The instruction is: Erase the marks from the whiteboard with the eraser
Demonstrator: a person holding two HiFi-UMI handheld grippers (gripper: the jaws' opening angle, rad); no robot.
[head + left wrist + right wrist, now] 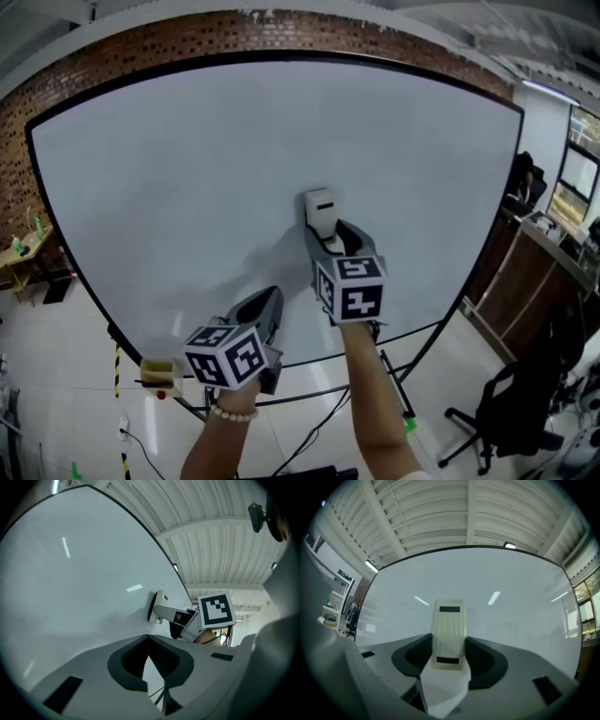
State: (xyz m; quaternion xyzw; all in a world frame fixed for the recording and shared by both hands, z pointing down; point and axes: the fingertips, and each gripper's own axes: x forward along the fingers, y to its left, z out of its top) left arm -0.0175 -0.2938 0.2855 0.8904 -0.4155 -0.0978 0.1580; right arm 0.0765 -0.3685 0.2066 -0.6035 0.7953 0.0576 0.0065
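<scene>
The whiteboard (187, 187) looks clean, though glare may hide faint marks. The right claw (449, 645) clamps the eraser (449, 620) against it. The left claw (148, 637) is closed and empty.

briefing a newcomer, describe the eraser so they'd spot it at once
Find the large whiteboard before the brick wall. Near its middle, the right gripper holds a small eraser against it. Unlike the grey jaws around it, it is cream and ribbed.

Whiteboard (187, 187) plain white, thin black frame. Eraser (450, 620) cream, ribbed, two dark rectangular slots. Right tool (326, 230), left tool (272, 298) pale grey with black jaw linings. Cubes (352, 289) carry black-and-white square markers. Brick wall (122, 56) red-brown. Floor (56, 375) white tile. Office chair (511, 412) black. Bracelet (232, 413) pale beads.
</scene>
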